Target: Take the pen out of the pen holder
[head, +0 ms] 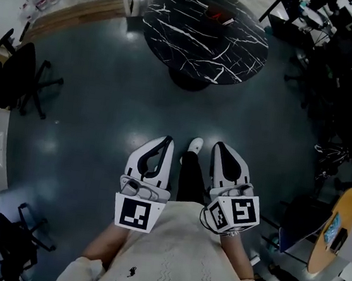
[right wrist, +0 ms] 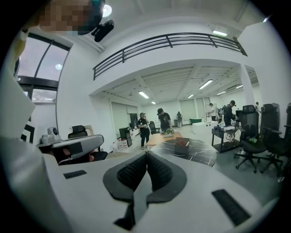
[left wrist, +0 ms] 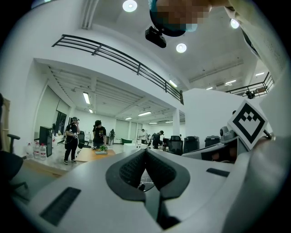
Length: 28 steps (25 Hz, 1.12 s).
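Status: task not started. Both idle: left gripper [head: 167,141] and right gripper [head: 219,146] sit in at the person's waist, jaws pressed together, with nothing between them in either gripper view. They point out over bare floor [head: 98,102] and touch nothing.

Location of pen and pen holder: can't make out either one. Only candidate is a small dark box [head: 218,13] on the round black marble worktop [head: 178,22], well ahead of the person, towards the far side of the top. Right gripper view shows it as a squat box with something red on top; too small to say whether that's a pen. Treat as a guess.

Step in hand, as I read it: close in on the worktop first, since nothing is in reach from here. Part the jaws of one gripper before arriving, come down on the pen along its axis, pinch the exposed end only, and lift straight up so the holder doesn't tip or drag. Other gripper can steady the holder if it looks light. Confirm the target once it fills the gripper view; don't commit on the box alone.
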Motion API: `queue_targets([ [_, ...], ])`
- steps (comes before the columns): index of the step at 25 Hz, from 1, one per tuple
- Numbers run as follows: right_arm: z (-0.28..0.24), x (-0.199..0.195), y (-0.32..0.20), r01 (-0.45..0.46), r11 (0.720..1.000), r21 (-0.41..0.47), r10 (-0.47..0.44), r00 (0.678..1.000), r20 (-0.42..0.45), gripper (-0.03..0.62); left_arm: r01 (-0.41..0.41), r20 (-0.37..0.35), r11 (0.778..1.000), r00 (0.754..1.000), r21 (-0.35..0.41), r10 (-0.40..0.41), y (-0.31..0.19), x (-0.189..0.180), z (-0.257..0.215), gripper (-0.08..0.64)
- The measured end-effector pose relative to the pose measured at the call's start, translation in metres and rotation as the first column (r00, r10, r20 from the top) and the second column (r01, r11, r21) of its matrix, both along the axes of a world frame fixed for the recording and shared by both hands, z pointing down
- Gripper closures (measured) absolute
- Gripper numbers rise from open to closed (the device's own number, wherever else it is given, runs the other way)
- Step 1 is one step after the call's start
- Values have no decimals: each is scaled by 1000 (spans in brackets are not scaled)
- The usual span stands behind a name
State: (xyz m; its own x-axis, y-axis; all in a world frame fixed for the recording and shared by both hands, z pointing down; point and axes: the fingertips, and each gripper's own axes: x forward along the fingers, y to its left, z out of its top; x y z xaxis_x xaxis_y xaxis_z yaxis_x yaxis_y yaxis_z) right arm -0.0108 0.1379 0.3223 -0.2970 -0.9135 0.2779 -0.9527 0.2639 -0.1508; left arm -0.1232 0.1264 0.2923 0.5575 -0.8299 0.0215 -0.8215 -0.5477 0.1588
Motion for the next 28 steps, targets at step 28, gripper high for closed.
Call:
queue_targets([
  [28, 13, 132, -287, 77, 997, -14, -76, 995, 62, 575, 88, 88, 996, 992, 8, -88, -268, 126, 0, 549],
])
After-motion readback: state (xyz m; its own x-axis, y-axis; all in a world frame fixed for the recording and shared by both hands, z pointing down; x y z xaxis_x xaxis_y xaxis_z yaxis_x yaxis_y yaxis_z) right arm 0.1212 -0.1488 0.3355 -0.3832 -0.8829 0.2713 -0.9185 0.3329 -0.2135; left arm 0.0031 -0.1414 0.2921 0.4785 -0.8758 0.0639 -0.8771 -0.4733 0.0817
